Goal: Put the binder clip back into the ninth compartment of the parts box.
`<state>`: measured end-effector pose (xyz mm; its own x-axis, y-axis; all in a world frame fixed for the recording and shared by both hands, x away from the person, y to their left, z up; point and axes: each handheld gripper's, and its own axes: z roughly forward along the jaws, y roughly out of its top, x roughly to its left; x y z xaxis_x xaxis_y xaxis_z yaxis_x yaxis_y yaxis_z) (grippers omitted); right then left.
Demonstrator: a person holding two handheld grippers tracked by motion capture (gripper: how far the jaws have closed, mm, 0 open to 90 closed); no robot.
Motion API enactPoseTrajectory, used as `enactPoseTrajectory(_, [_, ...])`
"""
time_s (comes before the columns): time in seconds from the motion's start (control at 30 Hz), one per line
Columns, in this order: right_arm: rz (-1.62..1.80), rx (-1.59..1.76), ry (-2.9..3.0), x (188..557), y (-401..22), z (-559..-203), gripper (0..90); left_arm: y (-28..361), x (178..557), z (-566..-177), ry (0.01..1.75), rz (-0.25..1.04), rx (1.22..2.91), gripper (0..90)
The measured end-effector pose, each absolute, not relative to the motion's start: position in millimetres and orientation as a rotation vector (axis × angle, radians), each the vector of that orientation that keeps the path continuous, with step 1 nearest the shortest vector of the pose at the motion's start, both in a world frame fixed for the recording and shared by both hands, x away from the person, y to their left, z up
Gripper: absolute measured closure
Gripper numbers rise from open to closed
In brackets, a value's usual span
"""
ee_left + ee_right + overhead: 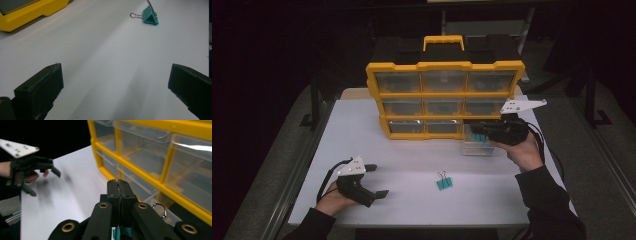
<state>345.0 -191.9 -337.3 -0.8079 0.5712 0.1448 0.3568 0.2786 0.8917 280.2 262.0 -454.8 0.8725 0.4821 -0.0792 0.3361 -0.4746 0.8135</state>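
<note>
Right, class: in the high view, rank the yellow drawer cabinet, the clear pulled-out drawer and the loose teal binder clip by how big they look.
1. Yellow drawer cabinet, by far the largest.
2. Clear pulled-out drawer, partly hidden by the right tongs.
3. Teal binder clip, the smallest, though nearest the camera.

A white worktop [362, 130] carries everything. At its far middle stands a yellow drawer cabinet [444, 100] with clear drawers, upright. Just in front of the cabinet's right end sits a clear plastic drawer [479, 147], pulled out onto the surface. A teal binder clip [444, 183] lies alone near the front, right of centre.
</note>
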Motion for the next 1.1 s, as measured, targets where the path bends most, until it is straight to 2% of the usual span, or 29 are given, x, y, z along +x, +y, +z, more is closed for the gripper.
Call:
enactPoseTrajectory(0.5, [1.464,0.949,2.313,373,-186,-362,87.2,262,279,-454,0.591,0.200,2.108,0.0])
enactPoseTrajectory(1.1, [1.361,0.998,2.377,380,-180,-381,87.0,262,279,-454,0.589,0.200,2.111,0.0])
